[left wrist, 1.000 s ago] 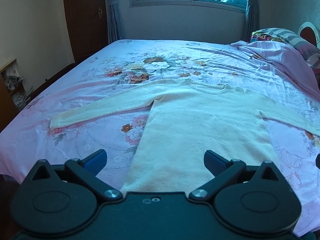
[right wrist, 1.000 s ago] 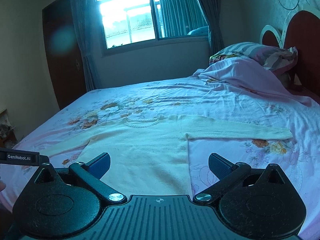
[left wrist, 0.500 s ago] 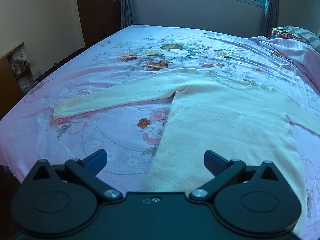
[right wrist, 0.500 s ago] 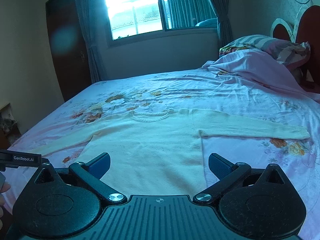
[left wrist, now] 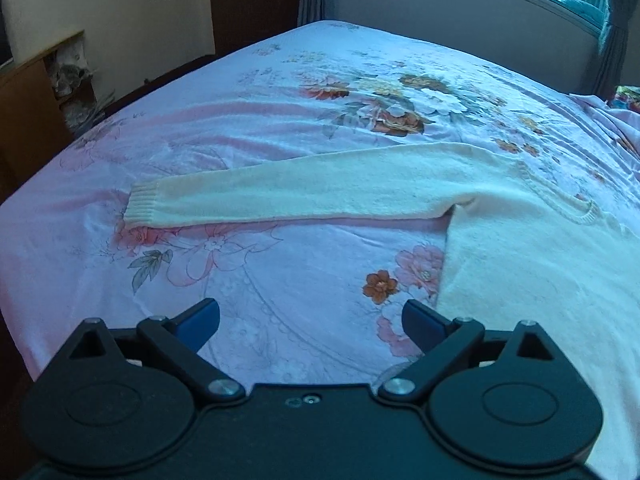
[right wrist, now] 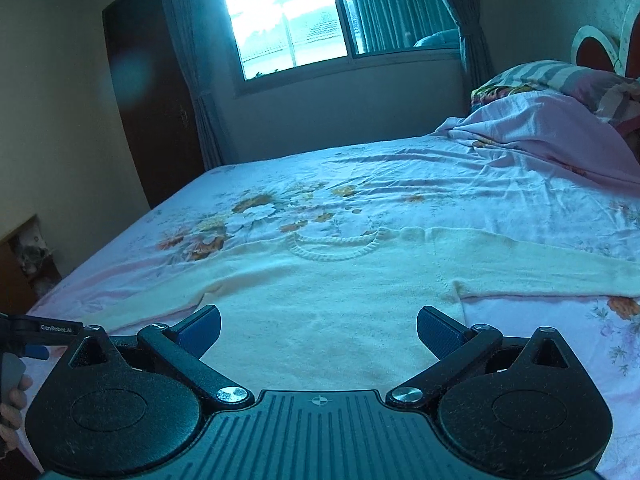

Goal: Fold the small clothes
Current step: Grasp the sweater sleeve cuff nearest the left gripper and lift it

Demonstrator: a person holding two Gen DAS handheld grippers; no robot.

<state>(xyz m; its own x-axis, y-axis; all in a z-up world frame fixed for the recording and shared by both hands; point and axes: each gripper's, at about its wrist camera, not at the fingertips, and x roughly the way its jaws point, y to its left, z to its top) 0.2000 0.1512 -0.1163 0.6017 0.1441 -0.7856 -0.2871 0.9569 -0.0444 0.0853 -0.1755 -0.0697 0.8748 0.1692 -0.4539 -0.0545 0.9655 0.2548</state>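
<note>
the cream sweater lay flat and face up on the flowered bed sheet, with both sleeves spread out to the sides. in the left wrist view its body filled the right part of the frame, and one sleeve reached toward the left, ending in a ribbed cuff at the middle left. our left gripper hung over bare sheet in the lower centre, near the side edge of the sweater; its jaws were wide but just closing a little, with nothing between them. our right gripper was over the body of the sweater in the lower centre of its view, jaws wide apart and empty, the neckline above it.

we judged that the first fold was not yet begun, and the step in hand was to reach for that sleeve. to do it well, we thought the left gripper should come low at the cuff, pinch only the knit and not the sheet under it, then carry the sleeve across the body without dragging the rest. the knit looked soft and could stretch, so a slow lift seemed better.
</note>
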